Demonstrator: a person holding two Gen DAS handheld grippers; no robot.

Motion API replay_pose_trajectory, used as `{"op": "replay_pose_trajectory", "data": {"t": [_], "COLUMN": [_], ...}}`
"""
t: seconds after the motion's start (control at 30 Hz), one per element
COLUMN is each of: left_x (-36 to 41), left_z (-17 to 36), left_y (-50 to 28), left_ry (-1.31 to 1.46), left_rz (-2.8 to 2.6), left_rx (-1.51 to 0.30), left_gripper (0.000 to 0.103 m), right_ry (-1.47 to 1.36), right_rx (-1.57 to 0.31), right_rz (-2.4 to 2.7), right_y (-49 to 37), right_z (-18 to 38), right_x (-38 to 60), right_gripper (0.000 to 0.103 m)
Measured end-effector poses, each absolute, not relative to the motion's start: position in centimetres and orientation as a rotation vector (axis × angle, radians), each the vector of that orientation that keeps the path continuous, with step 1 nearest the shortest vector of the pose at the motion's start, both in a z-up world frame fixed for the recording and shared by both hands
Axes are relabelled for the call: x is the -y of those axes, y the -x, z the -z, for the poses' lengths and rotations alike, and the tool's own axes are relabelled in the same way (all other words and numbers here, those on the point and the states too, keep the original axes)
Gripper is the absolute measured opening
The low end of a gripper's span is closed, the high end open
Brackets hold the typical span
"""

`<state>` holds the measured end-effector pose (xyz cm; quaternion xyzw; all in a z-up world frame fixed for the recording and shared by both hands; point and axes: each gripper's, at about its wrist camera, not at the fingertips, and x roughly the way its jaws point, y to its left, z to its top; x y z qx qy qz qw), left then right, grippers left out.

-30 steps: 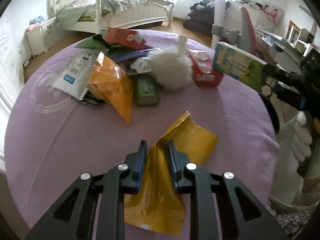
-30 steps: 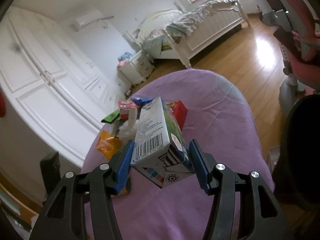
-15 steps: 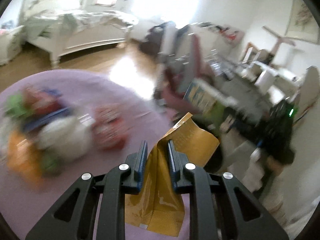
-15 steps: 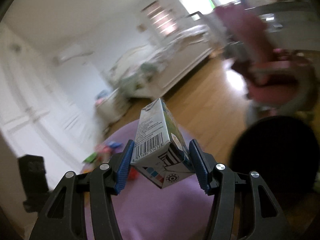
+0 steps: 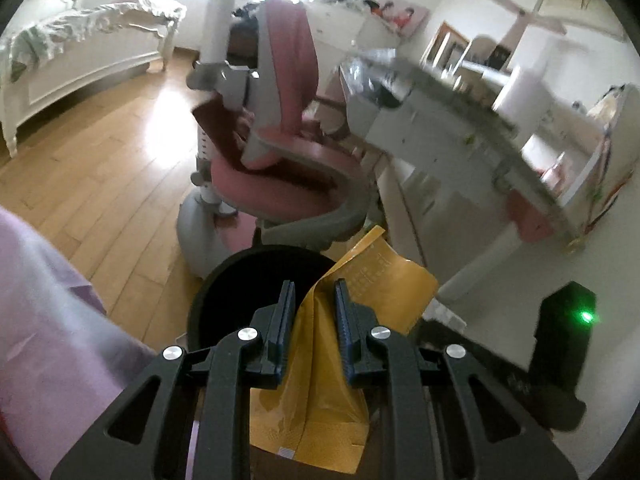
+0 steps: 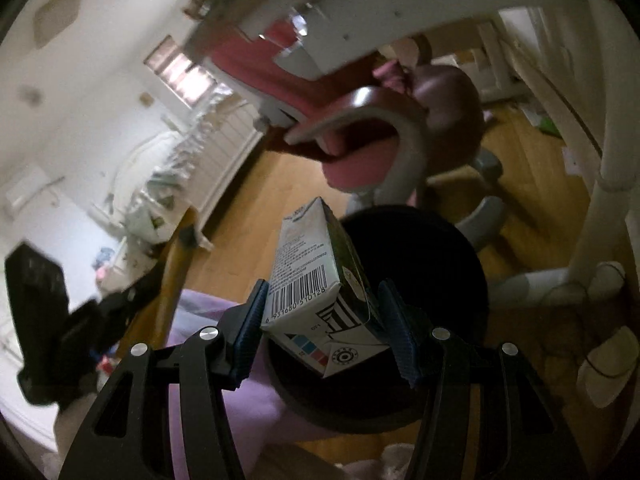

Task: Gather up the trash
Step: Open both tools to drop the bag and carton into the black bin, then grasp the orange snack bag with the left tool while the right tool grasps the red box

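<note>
Left wrist view first: my left gripper is pinching a yellow pouch between its two fingers, which are drawn close with the crumpled foil squeezed in the gap. The pouch's torn top sticks up and to the right past the fingertips, and its flat lower part hangs back under the gripper body. Just beyond and below the fingertips I see the round mouth of a black bin, dark inside, standing on the wooden floor. The pouch sits over the bin's right side, above the rim and not in it. Behind the bin stands a pink chair on a grey base, with a white desk to its right and a white bed at far left. A fold of purple cloth fills the lower left corner. From the right wrist view, my right gripper is clamped on a milk carton, one finger on each side, the barcode face turned toward the camera and the carton tilted with its top leaning away. The same black bin lies directly behind and beneath the carton, which is held above the opening. Purple cloth shows at lower left, touching the bin's near edge. The scene is blurred around the edges.
</note>
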<state>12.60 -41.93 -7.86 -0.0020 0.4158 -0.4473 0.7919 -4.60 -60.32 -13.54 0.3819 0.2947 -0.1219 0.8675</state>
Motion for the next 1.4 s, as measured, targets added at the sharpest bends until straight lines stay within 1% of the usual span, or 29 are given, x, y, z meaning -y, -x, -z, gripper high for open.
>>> {"op": "replay_pose_trajectory", "data": {"t": [0.13, 0.17, 0.2, 0.23, 0.27, 0.3, 0.37, 0.47, 0.6, 0.8, 0.97, 1.1, 1.27, 1.4], "left_x": [43.7, 44.4, 44.5, 44.5, 44.5, 44.1, 43.2, 41.9, 38.6, 31.7, 23.8, 15.7, 5.2, 0.5], "left_z": [9.1, 9.4, 9.7, 9.7, 9.6, 9.3, 8.5, 7.7, 5.9, 3.6, 2.6, 2.7, 4.2, 5.9], "left_y": [-12.9, -13.0, -12.9, -12.8, -12.8, -12.7, -12.5, -12.4, -11.4, -9.7, -8.6, -8.3, -8.5, -8.6], "left_ry": [-0.046, -0.065, -0.080, -0.092, -0.096, -0.084, -0.057, -0.045, 0.010, 0.078, 0.139, 0.195, 0.300, 0.336], "left_rz": [0.929, 0.916, 0.908, 0.896, 0.877, 0.853, 0.843, 0.838, 0.833, 0.781, 0.644, 0.468, 0.233, 0.157], "left_rx": [-0.937, -0.953, -0.961, -0.963, -0.955, -0.923, -0.873, -0.877, -0.837, -0.778, -0.716, -0.686, -0.699, -0.727], "left_gripper": [0.024, 0.028, 0.035, 0.062, 0.092, 0.097, 0.097, 0.097, 0.097, 0.098, 0.098, 0.098, 0.097, 0.097], "right_ry": [-0.817, -0.823, -0.832, -0.838, -0.843, -0.839, -0.826, -0.824, -0.807, -0.722, -0.588, -0.474, -0.358, -0.284], "right_rx": [-0.650, -0.658, -0.664, -0.667, -0.664, -0.654, -0.644, -0.646, -0.632, -0.635, -0.639, -0.667, -0.687, -0.694], "right_rz": [0.244, 0.239, 0.232, 0.230, 0.236, 0.246, 0.253, 0.254, 0.231, 0.134, -0.006, -0.164, -0.335, -0.443], "right_y": [4.1, 4.0, 4.0, 3.9, 4.0, 4.2, 4.6, 4.7, 4.7, 2.5, -0.4, -3.6, -7.0, -10.5], "right_z": [14.7, 14.9, 15.1, 15.2, 15.3, 15.2, 14.7, 14.3, 13.1, 10.5, 7.8, 6.1, 4.2, 2.4], "right_x": [59.9, 60.0, 60.1, 60.2, 60.3, 60.4, 60.3, 60.2, 58.7, 53.8, 46.9, 39.7, 31.3, 24.9], "right_gripper": [0.056, 0.057, 0.058, 0.066, 0.072, 0.080, 0.081, 0.081, 0.081, 0.081, 0.081, 0.081, 0.081, 0.081]}}
